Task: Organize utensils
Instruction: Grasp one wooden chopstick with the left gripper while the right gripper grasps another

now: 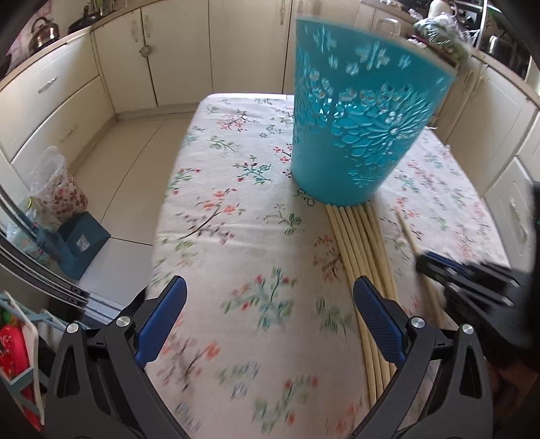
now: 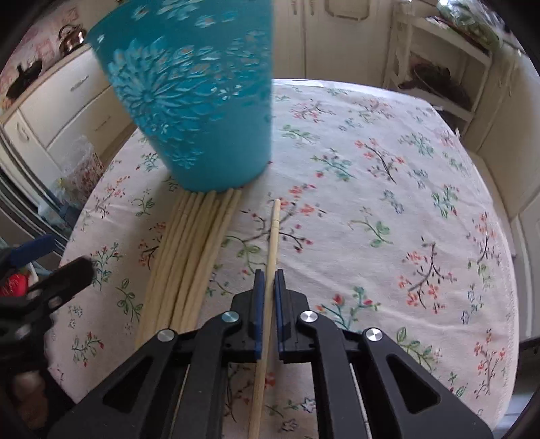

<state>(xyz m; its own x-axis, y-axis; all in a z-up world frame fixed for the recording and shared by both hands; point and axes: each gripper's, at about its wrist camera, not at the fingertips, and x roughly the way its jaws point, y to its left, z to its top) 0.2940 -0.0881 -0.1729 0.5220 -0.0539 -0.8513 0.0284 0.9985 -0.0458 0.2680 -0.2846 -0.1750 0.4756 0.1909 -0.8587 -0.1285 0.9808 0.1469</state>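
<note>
Pale wooden chopstick [image 2: 272, 250] pinched in right gripper [image 2: 269, 280], near end cut off; left gripper [image 1: 270, 297] wide apart, empty.

- Floral tablecloth [image 1: 236, 216] over the table.
- Cream cabinets [image 1: 175, 57] behind.
- Kettle [image 1: 44, 32] on the counter, far left.
- Clear bag [image 1: 57, 189] on the tiled floor [image 1: 125, 162].
- White shelf [image 2: 435, 64], right.
</note>
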